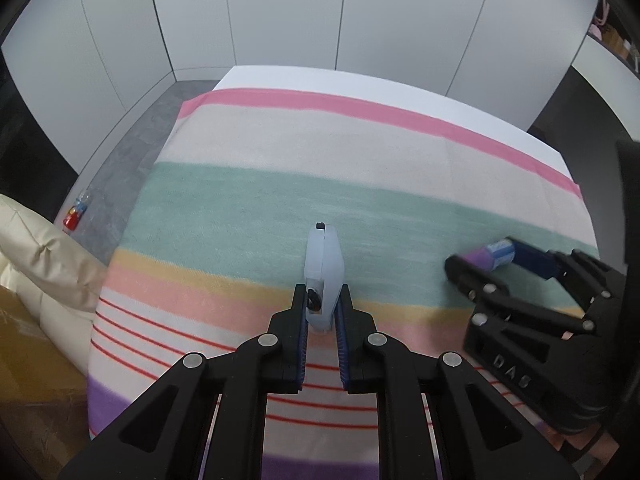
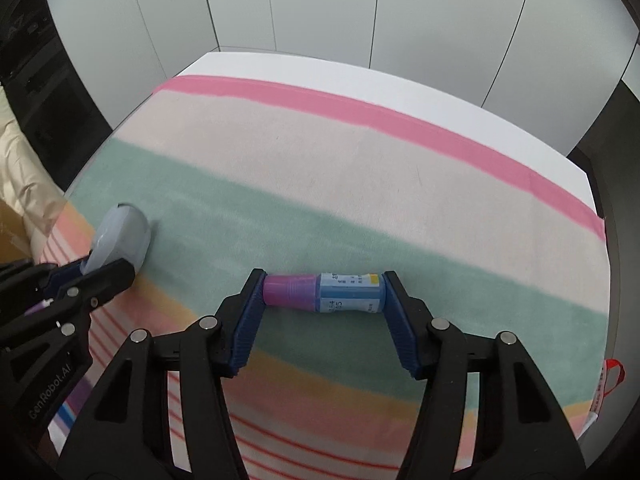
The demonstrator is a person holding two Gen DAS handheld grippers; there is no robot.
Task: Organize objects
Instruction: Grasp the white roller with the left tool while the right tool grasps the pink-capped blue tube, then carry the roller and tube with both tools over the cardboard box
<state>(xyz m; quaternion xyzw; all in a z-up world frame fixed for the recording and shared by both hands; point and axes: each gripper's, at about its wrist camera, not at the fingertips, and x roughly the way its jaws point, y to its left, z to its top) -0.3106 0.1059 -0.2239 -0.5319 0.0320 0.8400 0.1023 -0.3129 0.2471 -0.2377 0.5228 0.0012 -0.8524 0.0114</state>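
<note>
Two hand-held black grippers reach down over a worktop [image 2: 400, 76] covered by a soft cloth striped in pink, cream, green, yellow and thin red lines [image 1: 360, 216]. The left gripper [image 1: 323, 304] has its jaws clamped on the near end of a flat, pale blue-white plastic case with a small black tip [image 1: 324, 268], which stands on edge on the peach and green stripes. To its right, the right gripper [image 2: 322, 292] has its jaws pressed end to end on a small cylindrical bottle with a purple cap and a blue and white label [image 2: 324, 292], lying on its side on the green stripe. Both grasps look made, so the step in hand seems to be the pick-up of both items together. No bin or tray shows in either view, so where they belong cannot be told. The next move likely calls for a steady lift straight off the cloth, keeping the bottle from slipping out between the pads.
</note>
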